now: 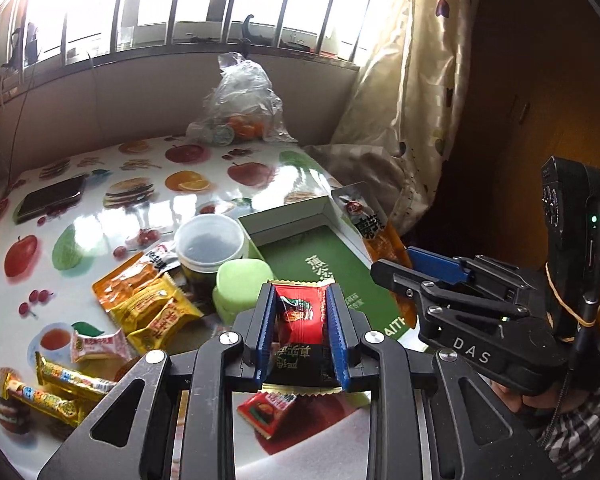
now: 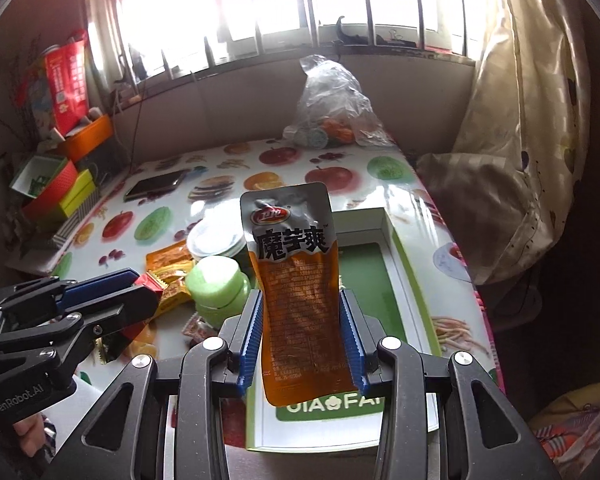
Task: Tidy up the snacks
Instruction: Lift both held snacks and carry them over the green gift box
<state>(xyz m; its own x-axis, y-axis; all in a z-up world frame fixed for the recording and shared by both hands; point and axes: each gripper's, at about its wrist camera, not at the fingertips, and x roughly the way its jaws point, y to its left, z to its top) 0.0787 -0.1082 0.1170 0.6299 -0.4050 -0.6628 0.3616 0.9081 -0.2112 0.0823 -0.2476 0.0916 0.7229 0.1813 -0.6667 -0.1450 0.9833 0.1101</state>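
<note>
My left gripper [image 1: 302, 300] is shut on a red and black candy packet [image 1: 300, 328] and holds it above the table, near the front left of the green open box [image 1: 332, 256]. My right gripper [image 2: 302, 300] is shut on an orange and silver snack pouch [image 2: 296, 280], held upright over the green box [image 2: 364, 276]. The right gripper also shows in the left wrist view [image 1: 396, 268], over the box's right side with the pouch [image 1: 374, 228]. Loose snacks lie on the table: yellow packets [image 1: 156, 312], an orange pouch [image 1: 128, 280], a pink packet [image 1: 98, 344], gold bars [image 1: 60, 388].
A clear plastic cup [image 1: 210, 246] and a pale green lidded jar [image 1: 242, 284] stand left of the box. A phone [image 1: 50, 198] lies far left. A plastic bag of fruit [image 1: 240, 108] sits at the back. A curtain [image 1: 404, 100] hangs on the right. Small boxes [image 2: 56, 188] crowd the left.
</note>
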